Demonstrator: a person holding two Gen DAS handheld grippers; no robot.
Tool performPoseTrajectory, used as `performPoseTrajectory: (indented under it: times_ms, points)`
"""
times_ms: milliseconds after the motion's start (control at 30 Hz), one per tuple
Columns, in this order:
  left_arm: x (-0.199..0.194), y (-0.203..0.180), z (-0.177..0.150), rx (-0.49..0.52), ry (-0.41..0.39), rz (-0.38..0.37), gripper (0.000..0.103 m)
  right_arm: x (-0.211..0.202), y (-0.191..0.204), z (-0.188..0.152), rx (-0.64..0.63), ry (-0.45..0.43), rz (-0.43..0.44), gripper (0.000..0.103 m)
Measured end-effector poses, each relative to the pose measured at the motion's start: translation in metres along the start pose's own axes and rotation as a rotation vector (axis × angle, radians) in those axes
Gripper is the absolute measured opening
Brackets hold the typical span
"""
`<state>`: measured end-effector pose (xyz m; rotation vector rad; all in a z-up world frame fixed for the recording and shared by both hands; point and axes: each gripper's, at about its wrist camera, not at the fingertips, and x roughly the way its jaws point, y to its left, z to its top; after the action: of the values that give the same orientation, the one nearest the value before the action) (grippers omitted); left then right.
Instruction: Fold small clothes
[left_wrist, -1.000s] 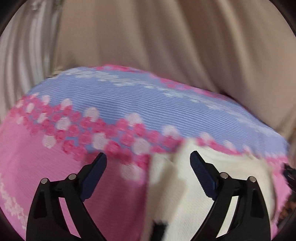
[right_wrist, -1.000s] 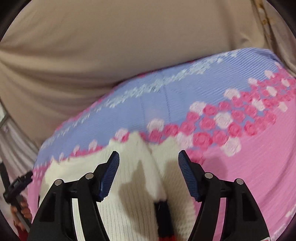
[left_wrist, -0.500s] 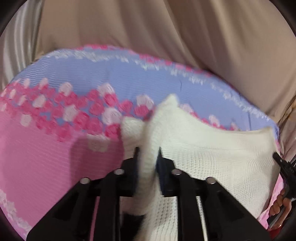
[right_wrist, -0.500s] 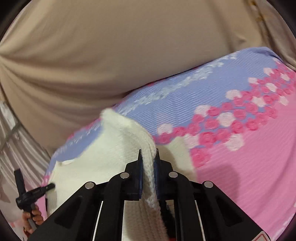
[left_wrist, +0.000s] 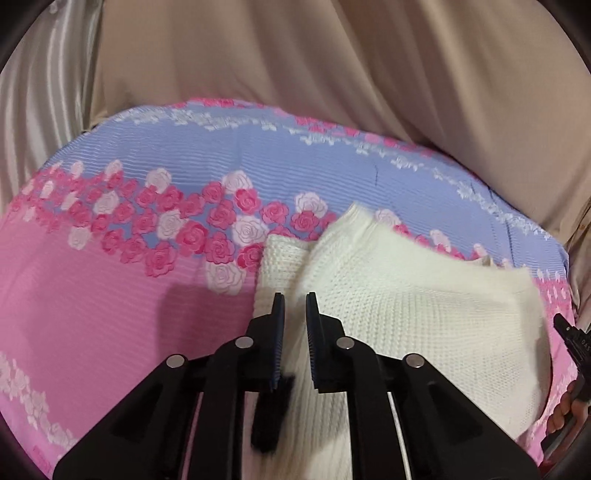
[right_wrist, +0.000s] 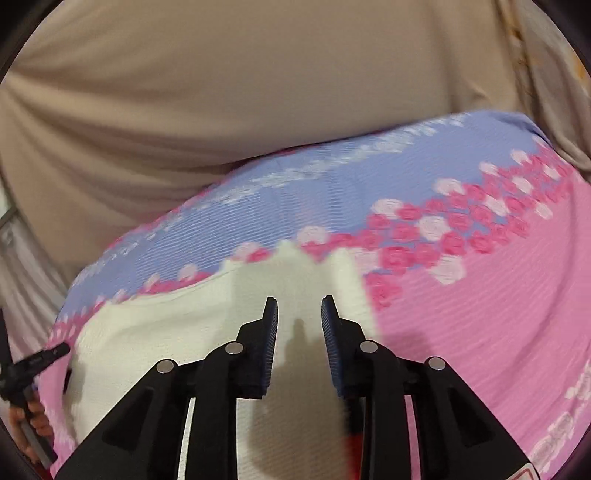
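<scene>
A cream knitted garment lies on the rose-printed bedsheet. My left gripper is shut on a raised fold at the garment's left edge, and knit shows between its blue pads. In the right wrist view the garment lies flat under my right gripper, whose fingers stand a little apart with nothing between them. The gripper's shadow falls on the knit. A dark and red patch shows at the garment's near end, partly hidden by the fingers.
The pink and lavender sheet covers the whole surface. Beige draped cloth hangs behind its far edge. The other gripper and a hand show at the right rim and at the left rim.
Both grippers went from open to shut on the garment's edge and lifted it. The right gripper has since parted its fingers and the knit lies flat below. The left still pinches its fold.
</scene>
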<state>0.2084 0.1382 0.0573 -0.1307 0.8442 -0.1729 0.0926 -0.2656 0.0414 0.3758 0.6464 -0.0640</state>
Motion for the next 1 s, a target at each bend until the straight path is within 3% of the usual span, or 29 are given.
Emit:
performPoseTrajectory:
  times_ms: [133,200,233,300,367,467,533,567,600,667,733,800,833,900,1000]
  points:
    - [-0.013,-0.018,-0.021,0.009,0.016,-0.077,0.024,0.015,0.057,-0.039,-0.127,0.135,0.149,0.026]
    - [-0.006,-0.027,-0.041,0.065,0.066,-0.068,0.024,0.022,0.065,-0.059,-0.18,0.176,0.124,0.02]
    - [-0.001,-0.026,-0.053,0.087,0.098,-0.046,0.025,0.02,0.056,-0.069,-0.185,0.185,0.088,0.014]
    - [0.001,-0.012,-0.07,0.074,0.114,-0.064,0.024,0.008,0.026,-0.074,-0.113,0.179,0.125,0.008]
    - [-0.012,0.006,-0.082,0.066,0.105,-0.081,0.01,-0.014,-0.018,-0.075,-0.006,0.162,0.045,0.0]
    - [-0.033,0.022,-0.092,0.051,0.113,-0.077,0.008,-0.044,-0.048,-0.075,0.044,0.132,-0.05,0.0]
    - [-0.042,0.017,-0.094,0.052,0.107,-0.042,0.008,-0.058,-0.019,-0.073,-0.043,0.096,-0.058,0.013]
    - [-0.046,0.01,-0.093,0.052,0.097,-0.043,0.011,-0.062,-0.002,-0.075,-0.075,0.09,-0.034,0.014]
    - [-0.05,-0.002,-0.093,0.059,0.084,-0.064,0.015,-0.06,0.026,-0.078,-0.114,0.098,0.044,0.014]
    - [-0.05,-0.032,-0.095,0.102,0.071,-0.124,0.033,-0.042,0.067,-0.09,-0.151,0.158,0.181,0.014]
    - [-0.041,-0.056,-0.1,0.119,0.09,-0.13,0.035,-0.023,0.108,-0.111,-0.218,0.225,0.266,0.014]
    - [-0.026,-0.07,-0.108,0.13,0.134,-0.148,0.036,-0.009,0.131,-0.129,-0.307,0.262,0.252,0.013]
    - [-0.02,-0.072,-0.113,0.133,0.151,-0.129,0.037,-0.004,0.134,-0.138,-0.353,0.27,0.204,0.011]
    - [-0.016,-0.064,-0.121,0.132,0.163,-0.098,0.034,-0.011,0.115,-0.14,-0.339,0.268,0.193,0.004]
    - [-0.03,-0.029,-0.129,0.099,0.151,-0.071,0.029,-0.03,0.043,-0.127,-0.169,0.266,0.139,0.0]
